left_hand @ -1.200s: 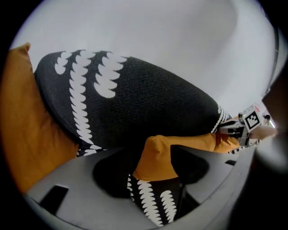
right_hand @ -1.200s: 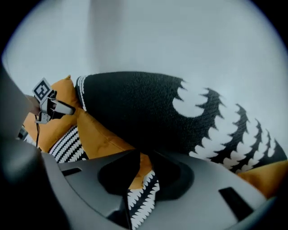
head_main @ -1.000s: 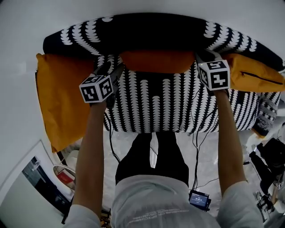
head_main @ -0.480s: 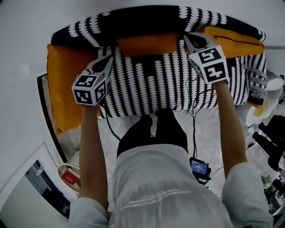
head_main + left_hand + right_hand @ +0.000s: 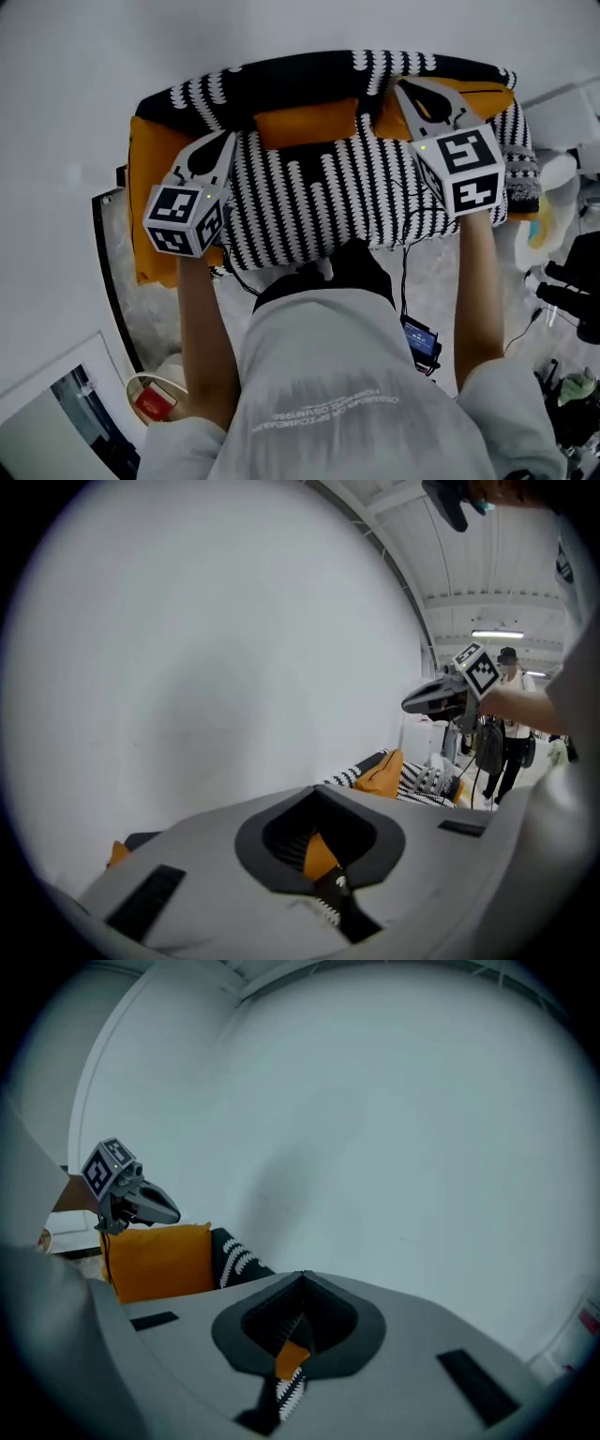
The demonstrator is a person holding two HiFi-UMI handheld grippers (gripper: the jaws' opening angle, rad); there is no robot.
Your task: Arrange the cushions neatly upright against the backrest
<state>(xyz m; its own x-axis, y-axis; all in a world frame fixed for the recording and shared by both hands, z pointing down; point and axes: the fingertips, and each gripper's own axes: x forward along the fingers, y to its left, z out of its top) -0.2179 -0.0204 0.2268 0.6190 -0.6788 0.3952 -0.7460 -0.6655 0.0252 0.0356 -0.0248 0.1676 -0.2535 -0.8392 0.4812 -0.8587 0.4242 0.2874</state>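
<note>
Both left gripper (image 5: pixel 225 145) and right gripper (image 5: pixel 408 94) hover over the sofa (image 5: pixel 309 202), jaws pressed together empty, likely since the cushion (image 5: pixel 305 122) already stands upright.

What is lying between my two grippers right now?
In the head view, a small orange fabric cushion lies between left gripper and right gripper, against the black-and-white patterned backrest.

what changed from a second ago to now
Both the left gripper and the right gripper have lifted away from the ends of the middle orange cushion, toward the camera, and their jaws have shut on nothing. The cushion stays against the backrest of the sofa, and the orange cushion at the left end lies as before.
</note>
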